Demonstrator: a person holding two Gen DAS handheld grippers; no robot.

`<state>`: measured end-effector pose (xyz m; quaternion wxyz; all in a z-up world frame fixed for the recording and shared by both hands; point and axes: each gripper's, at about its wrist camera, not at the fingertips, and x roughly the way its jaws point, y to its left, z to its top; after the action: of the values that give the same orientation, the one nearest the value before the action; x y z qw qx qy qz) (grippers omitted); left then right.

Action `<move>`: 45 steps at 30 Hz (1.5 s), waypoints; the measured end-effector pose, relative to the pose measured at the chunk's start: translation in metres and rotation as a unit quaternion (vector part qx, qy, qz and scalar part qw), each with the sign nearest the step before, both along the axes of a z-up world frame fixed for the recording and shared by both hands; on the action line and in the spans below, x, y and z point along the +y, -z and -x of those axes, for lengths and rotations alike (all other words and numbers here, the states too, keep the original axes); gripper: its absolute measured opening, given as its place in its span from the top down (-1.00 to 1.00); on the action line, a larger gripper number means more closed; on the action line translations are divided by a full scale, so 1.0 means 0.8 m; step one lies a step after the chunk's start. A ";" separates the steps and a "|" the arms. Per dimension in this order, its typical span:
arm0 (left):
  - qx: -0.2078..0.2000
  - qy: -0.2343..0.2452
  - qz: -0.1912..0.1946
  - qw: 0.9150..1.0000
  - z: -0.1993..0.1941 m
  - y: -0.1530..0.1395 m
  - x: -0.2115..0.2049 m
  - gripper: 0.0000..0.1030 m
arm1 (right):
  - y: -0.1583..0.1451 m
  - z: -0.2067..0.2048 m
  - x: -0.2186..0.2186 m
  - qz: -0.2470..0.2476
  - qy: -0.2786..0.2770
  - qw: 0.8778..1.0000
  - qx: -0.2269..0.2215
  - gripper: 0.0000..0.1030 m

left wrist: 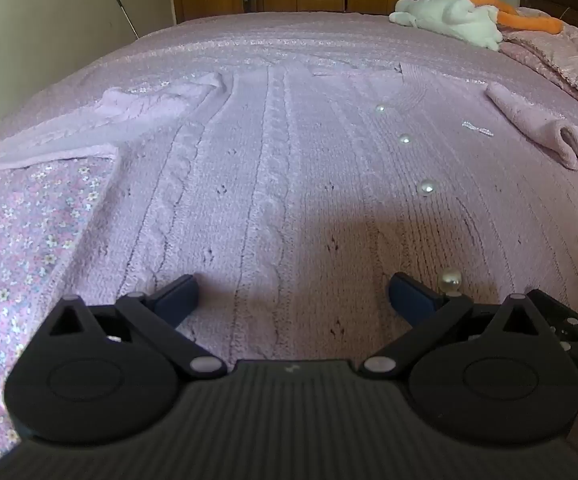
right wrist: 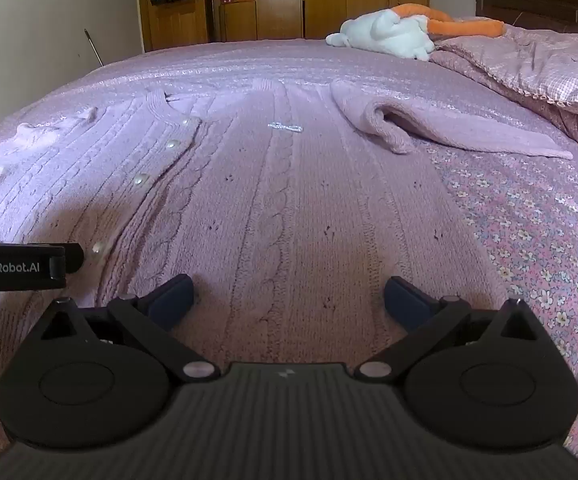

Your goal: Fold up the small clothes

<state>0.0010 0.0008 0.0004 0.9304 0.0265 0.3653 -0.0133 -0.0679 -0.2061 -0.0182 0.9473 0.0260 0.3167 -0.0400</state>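
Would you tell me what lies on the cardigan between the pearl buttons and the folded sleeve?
A small sparkly bow trim lies there on the cardigan, between the pearl buttons and the folded sleeve; both wrist views show it.

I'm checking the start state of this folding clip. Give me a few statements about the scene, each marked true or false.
1. The lilac cardigan lies spread flat on the bed. True.
2. The left claw grips a sleeve. False: its jaws are open over the knit, holding nothing.
3. Pearl buttons run down the cardigan's front. True.
4. The right claw is shut. False: it is wide open.
5. A white plush toy lies at the far end of the bed. True.
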 end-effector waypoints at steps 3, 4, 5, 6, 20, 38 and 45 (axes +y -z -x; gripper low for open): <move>0.001 0.001 0.001 1.000 0.001 0.000 0.001 -1.00 | 0.001 0.000 0.001 0.002 0.001 1.000 0.001 -1.00; 0.003 0.001 0.002 1.000 0.001 0.000 0.001 -1.00 | 0.001 0.001 0.001 0.004 0.000 1.000 0.000 -1.00; 0.005 0.000 0.004 1.000 0.000 -0.001 0.003 -1.00 | 0.002 0.002 0.002 0.005 0.000 1.000 -0.001 -1.00; 0.007 0.000 0.005 1.000 -0.001 -0.001 0.005 -1.00 | 0.001 -0.004 -0.001 0.003 -0.001 1.000 0.002 -1.00; -0.001 0.003 -0.004 1.000 0.000 0.002 0.000 -1.00 | 0.004 0.005 0.001 0.005 -0.002 1.000 -0.007 -1.00; 0.008 0.004 -0.005 1.000 -0.004 -0.001 -0.002 -1.00 | 0.002 0.005 0.000 0.004 -0.002 1.000 -0.004 -1.00; 0.024 0.002 -0.004 1.000 -0.010 -0.003 -0.002 -1.00 | 0.000 0.000 -0.002 -0.001 -0.004 1.000 0.006 -1.00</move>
<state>0.0092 -0.0007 0.0027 0.9214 0.0308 0.3872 -0.0143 -0.0683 -0.2080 -0.0178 0.9456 0.0256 0.3224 -0.0360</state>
